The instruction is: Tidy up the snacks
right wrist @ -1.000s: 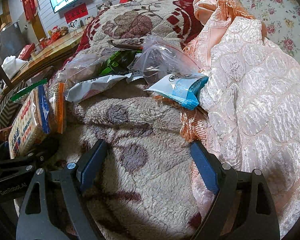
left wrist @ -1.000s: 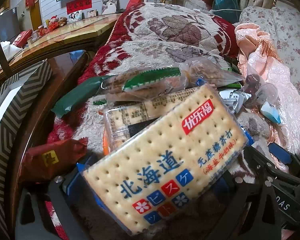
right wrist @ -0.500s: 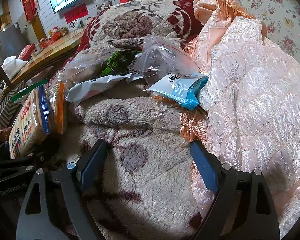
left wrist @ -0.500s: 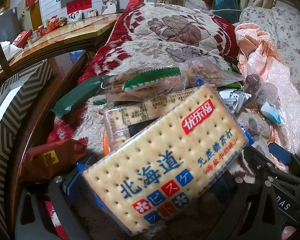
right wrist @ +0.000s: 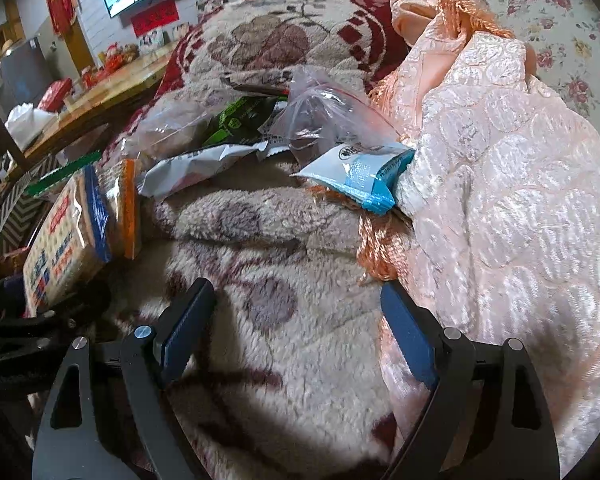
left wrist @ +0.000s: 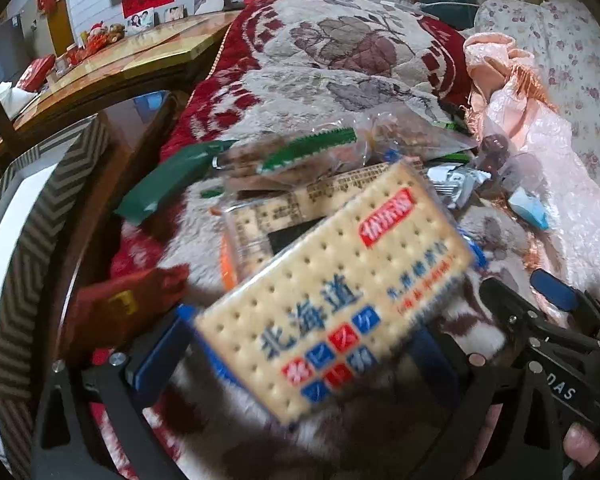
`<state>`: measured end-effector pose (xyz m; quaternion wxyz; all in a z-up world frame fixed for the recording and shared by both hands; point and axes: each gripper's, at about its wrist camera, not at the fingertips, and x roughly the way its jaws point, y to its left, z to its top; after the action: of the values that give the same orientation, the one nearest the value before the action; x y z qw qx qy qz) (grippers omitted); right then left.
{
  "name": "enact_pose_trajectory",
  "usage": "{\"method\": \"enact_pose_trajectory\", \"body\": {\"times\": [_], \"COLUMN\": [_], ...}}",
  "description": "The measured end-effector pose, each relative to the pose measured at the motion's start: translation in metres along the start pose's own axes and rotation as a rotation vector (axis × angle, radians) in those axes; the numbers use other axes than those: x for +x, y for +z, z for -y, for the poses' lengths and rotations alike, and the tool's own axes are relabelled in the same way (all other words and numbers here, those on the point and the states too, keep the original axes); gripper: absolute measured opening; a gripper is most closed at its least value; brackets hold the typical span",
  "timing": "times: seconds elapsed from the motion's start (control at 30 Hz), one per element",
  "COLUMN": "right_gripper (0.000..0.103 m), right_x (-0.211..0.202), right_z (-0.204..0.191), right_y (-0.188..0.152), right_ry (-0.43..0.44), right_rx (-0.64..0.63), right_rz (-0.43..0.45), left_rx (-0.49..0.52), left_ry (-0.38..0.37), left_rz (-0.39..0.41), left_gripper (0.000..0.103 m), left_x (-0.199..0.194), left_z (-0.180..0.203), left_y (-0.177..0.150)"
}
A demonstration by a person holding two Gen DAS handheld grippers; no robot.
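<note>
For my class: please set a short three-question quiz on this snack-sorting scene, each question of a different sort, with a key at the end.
1. True or false: the left gripper is shut on the cracker packet.
2. Multiple choice: what lies between the right gripper's fingers? A) a blue-and-white snack packet B) only fuzzy blanket C) a green wrapper
3. Fill in: the blue-and-white snack packet lies against the ____ quilted cloth.

Key: 1 true; 2 B, the fingers stand wide apart over the fuzzy blanket; 3 pink.
</note>
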<state>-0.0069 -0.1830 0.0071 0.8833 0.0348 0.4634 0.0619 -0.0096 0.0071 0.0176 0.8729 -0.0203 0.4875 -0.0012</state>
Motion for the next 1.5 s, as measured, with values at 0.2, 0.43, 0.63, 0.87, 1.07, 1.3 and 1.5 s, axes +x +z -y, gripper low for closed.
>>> {"method": "enact_pose_trajectory", "body": {"times": [0.2, 0.43, 0.63, 0.87, 1.07, 1.3, 1.5], "right_gripper": [0.086, 0.086, 0.086, 0.086, 0.086, 0.086, 0.086], "right_x": [-0.021, -0.039, -0.045, -0.045, -0.045, -0.049, -0.047], "right_z": [-0.009, -0.023, -0.027, -0.031, -0.036, -0.04, -0.04], "right_y": [0.002, 0.004, 0.007, 0.011, 0.01, 0.012, 0.013], "right_ry": [0.036, 0.086, 0.099, 0.099, 0.097, 0.105, 0.102], "right_rx": [-0.028, -0.049, -0.062, -0.072, -0.094, -0.103, -0.104], "right_rz": [-0.034, -0.021, -0.021, -0.025, -0.027, -0.005, -0.012], "left_rx": [-0.014, -0.002, 0.064, 0.074, 0.055, 0.04, 0.037], "left_ry": [-0.01, -0.035, -0.028, -0.027, -0.029, -0.028, -0.016], "left_rz": [0.055, 0.085, 0.092, 0.097, 0.096, 0.095, 0.102], "left_gripper": [0.103, 0.103, 0.103, 0.103, 0.103, 0.103, 0.103], "left_x": [-0.044, -0.067, -0.066, -0.066, -0.066, -0.064, -0.064], "left_z": [-0.016, -0.034, -0.026, -0.022, -0.024, -0.029, -0.029], "left_y": [-0.007, -0.008, -0.009, -0.01, -0.01, -0.009, -0.008]}}
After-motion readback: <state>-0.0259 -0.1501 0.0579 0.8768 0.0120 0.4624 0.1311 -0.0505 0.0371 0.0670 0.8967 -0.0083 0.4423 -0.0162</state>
